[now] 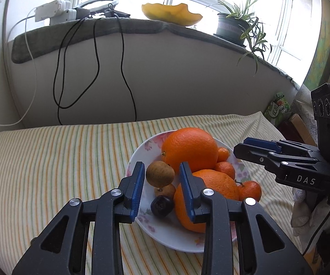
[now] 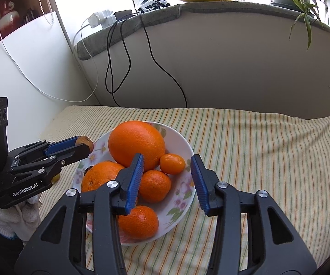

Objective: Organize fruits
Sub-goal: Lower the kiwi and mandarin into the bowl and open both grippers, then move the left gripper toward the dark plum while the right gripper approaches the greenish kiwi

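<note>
A white floral plate (image 1: 139,151) (image 2: 183,144) sits on the striped cloth. It holds two large oranges (image 1: 189,149) (image 2: 136,144), several small mandarins (image 2: 154,185), another small brown fruit (image 1: 165,191) and a dark fruit (image 1: 161,205). My left gripper (image 1: 161,175) is shut on a small brown fruit (image 1: 160,174) and holds it above the plate's left side; the fruit also shows in the right wrist view (image 2: 85,141). My right gripper (image 2: 167,176) is open and empty, above the mandarins at the plate's near right.
The striped cloth (image 1: 50,160) covers the surface. Behind it a pale wall carries hanging black cables (image 1: 96,45) and a white cable. On the sill stand a yellow bowl (image 1: 171,12), a potted plant (image 1: 235,23) and a power strip (image 1: 55,11).
</note>
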Available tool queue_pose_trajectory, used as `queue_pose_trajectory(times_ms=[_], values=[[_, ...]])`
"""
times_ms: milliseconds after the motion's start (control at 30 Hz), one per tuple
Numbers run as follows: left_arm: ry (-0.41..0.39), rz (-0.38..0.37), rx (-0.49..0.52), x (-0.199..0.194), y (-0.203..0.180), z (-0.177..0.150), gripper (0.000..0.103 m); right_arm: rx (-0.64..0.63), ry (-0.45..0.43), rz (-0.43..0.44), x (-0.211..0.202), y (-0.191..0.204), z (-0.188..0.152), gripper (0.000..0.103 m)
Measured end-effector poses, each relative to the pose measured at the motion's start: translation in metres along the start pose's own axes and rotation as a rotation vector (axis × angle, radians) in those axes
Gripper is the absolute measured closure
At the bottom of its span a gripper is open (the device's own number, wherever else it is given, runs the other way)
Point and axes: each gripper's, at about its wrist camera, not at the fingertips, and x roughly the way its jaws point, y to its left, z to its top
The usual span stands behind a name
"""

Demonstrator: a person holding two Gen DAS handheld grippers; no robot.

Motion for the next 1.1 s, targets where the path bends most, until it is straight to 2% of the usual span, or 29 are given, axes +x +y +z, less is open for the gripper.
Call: queue_pose_trajectory(times_ms=[133, 200, 300, 400, 533, 600, 733, 800, 967, 1100], values=[[-0.005, 0.001, 0.006, -0.002, -0.002, 0.001, 0.067, 0.004, -0.011, 0.0, -0.004, 0.0, 0.0, 0.052], [-0.009, 0.002, 0.006, -0.004, -0.002, 0.001, 0.06, 0.007, -0.015, 0.0, -0.006, 0.0, 0.0, 0.049], [-0.012, 0.003, 0.004, -0.006, -0.002, 0.002, 0.06, 0.009, -0.021, -0.001, -0.009, 0.0, 0.0, 0.047], [-0.015, 0.006, 0.002, -0.009, -0.002, 0.001, 0.056, 0.01, -0.033, -0.009, -0.014, 0.001, -0.001, 0.035], [-0.018, 0.009, 0.004, -0.012, -0.003, 0.0, 0.056, 0.009, -0.043, -0.015, -0.019, 0.004, -0.002, 0.028], [-0.019, 0.009, 0.007, -0.015, -0.003, -0.001, 0.052, 0.006, -0.048, -0.019, -0.023, 0.006, -0.003, 0.023], [-0.023, 0.014, 0.01, -0.021, -0.004, -0.003, 0.05, 0.004, -0.055, -0.022, -0.029, 0.01, -0.005, 0.021], [-0.028, 0.019, 0.012, -0.025, -0.005, -0.004, 0.044, 0.002, -0.056, -0.024, -0.032, 0.012, -0.006, 0.021], [-0.038, 0.036, 0.019, -0.035, -0.007, -0.006, 0.036, -0.001, -0.068, -0.026, -0.04, 0.017, -0.009, 0.015], [-0.046, 0.044, 0.023, -0.043, -0.006, -0.008, 0.036, -0.002, -0.075, -0.022, -0.045, 0.022, -0.01, 0.015]])
